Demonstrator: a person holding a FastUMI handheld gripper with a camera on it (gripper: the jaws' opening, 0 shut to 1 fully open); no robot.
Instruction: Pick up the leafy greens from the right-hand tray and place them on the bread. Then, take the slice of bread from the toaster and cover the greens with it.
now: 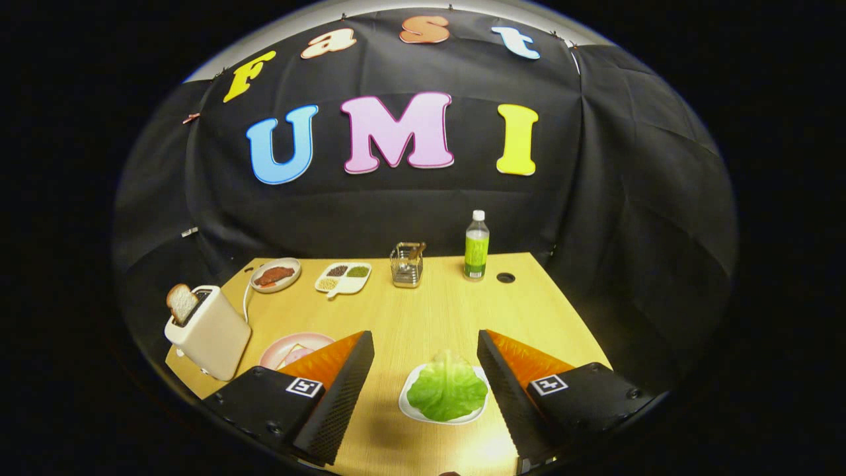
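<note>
Light wood table (423, 311) w/ black cloth wall behind. Gripper (426, 344) fingers spread wide, gripping nothing. Leafy greens (447, 391), crinkled pale green, lie on white tray (406, 403) between fingers. Toaster (210, 330) w/ bread slice (180, 303) well left of greens.

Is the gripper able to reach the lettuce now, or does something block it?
Probably yes. The gripper is open, and the lettuce lies on its white tray between the fingers, with nothing on top of it or in front of it.
</note>
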